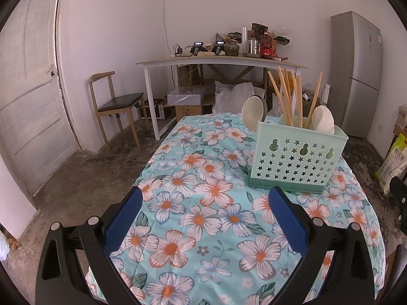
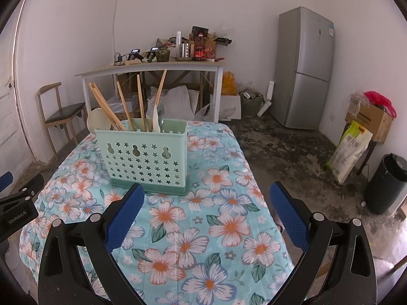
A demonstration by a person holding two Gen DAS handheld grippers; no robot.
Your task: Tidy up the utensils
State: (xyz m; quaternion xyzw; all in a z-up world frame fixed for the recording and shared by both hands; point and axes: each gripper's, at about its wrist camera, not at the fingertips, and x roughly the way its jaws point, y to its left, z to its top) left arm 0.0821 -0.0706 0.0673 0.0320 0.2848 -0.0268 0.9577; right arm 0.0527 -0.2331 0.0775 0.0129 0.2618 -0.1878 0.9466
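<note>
Nearest the left wrist camera, the left claw (image 1: 204,218) hangs over the worktop with its two blue-padded fingers (image 1: 124,218) spread wide apart and nothing between them. In the right wrist view the right claw (image 2: 207,216) is likewise spread wide and holds nothing; part of the left claw's black frame shows at that view's left edge.

Under both claws lies the worktop (image 1: 203,228), covered by a light blue cloth printed with white and orange flowers.

Further along the cloth stands the utensil holder (image 1: 297,157), a pale mint-green plastic box with star-shaped cutouts and a darker green base. It is upright, just beyond the fingertips, ahead and right of the left claw and ahead and left of the right claw. Several wooden chopsticks (image 1: 287,96) stand in it, leaning at different angles. Two cream-white spoons (image 1: 251,113) also rise out of it, one at each end.

Beyond the worktop, a wooden chair (image 1: 114,104) with a dark seat stands against the white wall beside a white door (image 1: 28,84). A white side table (image 1: 221,61) against the far wall is crowded with bottles, jars and small devices, with boxes and bags beneath. A tall grey refrigerator (image 2: 305,68) stands in the far right corner, and nearer on the right are a cardboard box, a sack and a dark bin (image 2: 386,183).
</note>
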